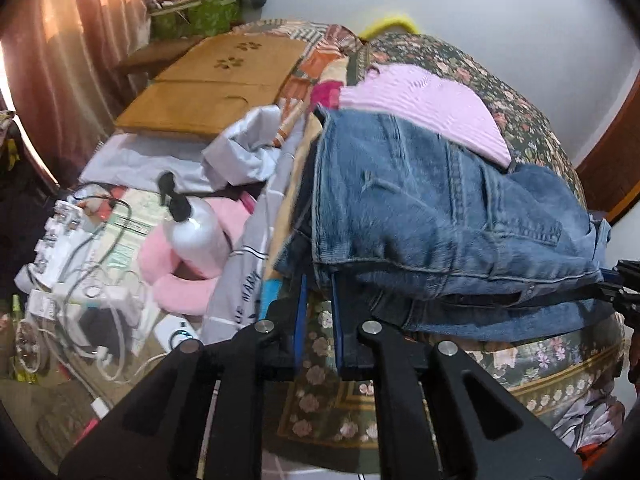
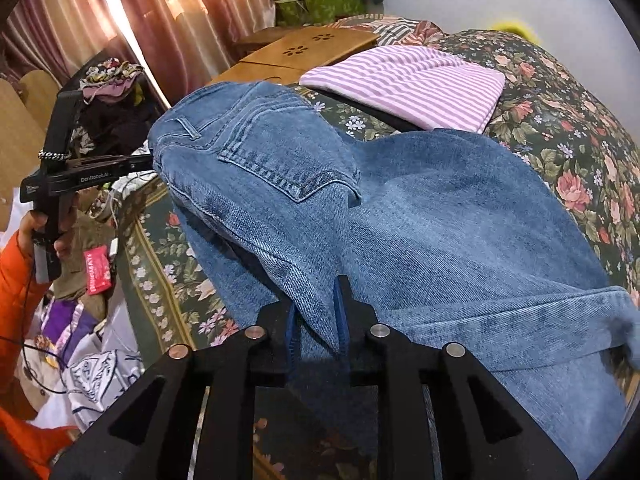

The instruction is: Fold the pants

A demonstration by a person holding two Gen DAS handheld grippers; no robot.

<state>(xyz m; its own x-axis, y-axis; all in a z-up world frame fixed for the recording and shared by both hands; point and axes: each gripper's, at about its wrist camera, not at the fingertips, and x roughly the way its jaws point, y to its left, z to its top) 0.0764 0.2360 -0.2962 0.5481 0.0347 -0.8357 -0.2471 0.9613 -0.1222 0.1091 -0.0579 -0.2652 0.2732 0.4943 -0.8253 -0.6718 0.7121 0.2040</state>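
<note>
**Blue denim pants, part-folded, on floral bed cover**

Blue denim pants (image 2: 460, 216): faded, stitched back pocket uppermost; lying doubled over on the dark green floral bed cover (image 2: 568, 128), layers stacked at the left-hand edge.

Right gripper (image 2: 316, 316): black two-finger tool with blue pads, nearest the right wrist camera. Jaws stand narrow, a fold of the denim between the pads; whether the pads press on the cloth cannot be told.

Left gripper (image 1: 318, 304): same make, at the stacked edge of the pants. Jaws narrow; the bed cover shows through the gap between the pads and the denim lies against the right pad. In the right wrist view its body is held by a hand (image 2: 40, 228) in an orange sleeve (image 2: 16, 280).

Pink-and-white striped folded garment (image 2: 408, 84): on the bed cover, just beyond the pants.

White pump bottle with black head (image 1: 192, 228): standing off the bed's left side, against a pink plush cushion (image 1: 176, 280).

Light wooden board with flower-shaped cut-outs (image 1: 212, 84): further back.

Green patterned box filled with clutter (image 1: 196, 12): furthest, by the pinkish curtain (image 1: 60, 60).
</note>
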